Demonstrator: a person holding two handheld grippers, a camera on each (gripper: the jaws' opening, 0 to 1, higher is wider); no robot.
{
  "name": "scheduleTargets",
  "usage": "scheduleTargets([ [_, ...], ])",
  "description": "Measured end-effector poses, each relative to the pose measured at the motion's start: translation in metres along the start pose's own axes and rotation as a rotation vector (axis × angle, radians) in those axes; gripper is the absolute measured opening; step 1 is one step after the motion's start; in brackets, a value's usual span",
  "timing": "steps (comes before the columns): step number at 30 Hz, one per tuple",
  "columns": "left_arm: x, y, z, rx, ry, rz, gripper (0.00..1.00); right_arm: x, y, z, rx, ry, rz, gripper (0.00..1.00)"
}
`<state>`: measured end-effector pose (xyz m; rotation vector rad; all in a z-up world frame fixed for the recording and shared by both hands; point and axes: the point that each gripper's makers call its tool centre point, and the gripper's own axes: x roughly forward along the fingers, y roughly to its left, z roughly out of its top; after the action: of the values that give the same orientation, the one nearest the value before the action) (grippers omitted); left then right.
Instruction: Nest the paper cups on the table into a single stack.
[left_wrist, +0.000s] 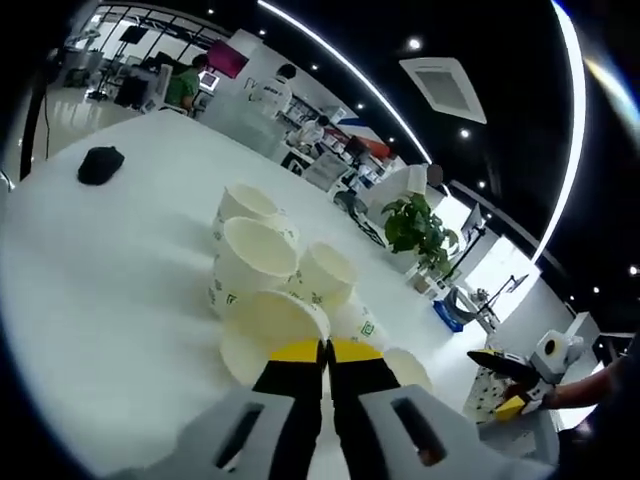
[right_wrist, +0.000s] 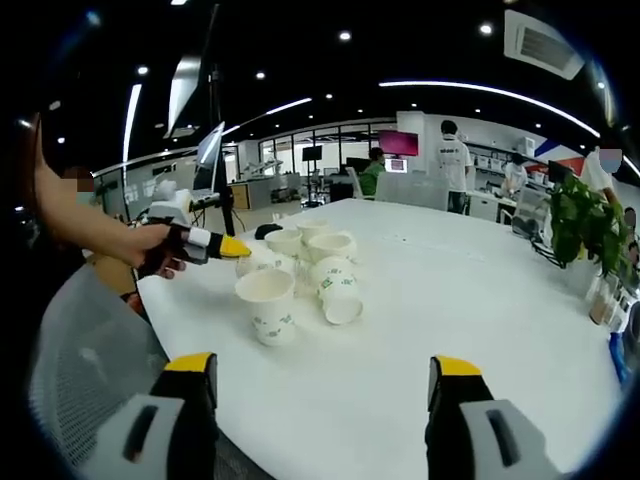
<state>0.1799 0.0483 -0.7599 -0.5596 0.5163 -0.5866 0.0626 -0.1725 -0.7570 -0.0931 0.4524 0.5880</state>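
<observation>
Several white paper cups (left_wrist: 250, 262) with green print cluster on the white table (left_wrist: 90, 300). Most stand upright; one lies on its side (right_wrist: 342, 308). My left gripper (left_wrist: 326, 348) is shut, its yellow tips pinching the rim of the nearest cup (left_wrist: 272, 318). From the right gripper view that left gripper (right_wrist: 232, 247) comes in from the left, held by a hand, and touches a cup (right_wrist: 262, 262) at the back of the cluster. My right gripper (right_wrist: 322, 368) hangs open and wide in front of the cups, with nothing between its fingers. It also shows in the left gripper view as the right gripper (left_wrist: 508, 385).
A small black object (left_wrist: 100, 163) lies far off on the table. A grey mesh chair (right_wrist: 85, 350) stands by the table's near edge. A potted plant (right_wrist: 580, 220) and people at desks are in the background. Bare table (right_wrist: 480, 290) spreads to the right of the cups.
</observation>
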Motion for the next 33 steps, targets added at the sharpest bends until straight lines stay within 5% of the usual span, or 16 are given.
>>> scheduleTargets([
  [16, -0.034, -0.040, 0.040, 0.097, -0.067, -0.102, 0.00, -0.001, 0.000, 0.002, -0.005, -0.009, -0.005, 0.88],
  [33, -0.045, -0.099, 0.036, 0.312, 0.057, -0.209, 0.00, -0.001, 0.001, 0.004, -0.006, -0.012, -0.005, 0.88],
])
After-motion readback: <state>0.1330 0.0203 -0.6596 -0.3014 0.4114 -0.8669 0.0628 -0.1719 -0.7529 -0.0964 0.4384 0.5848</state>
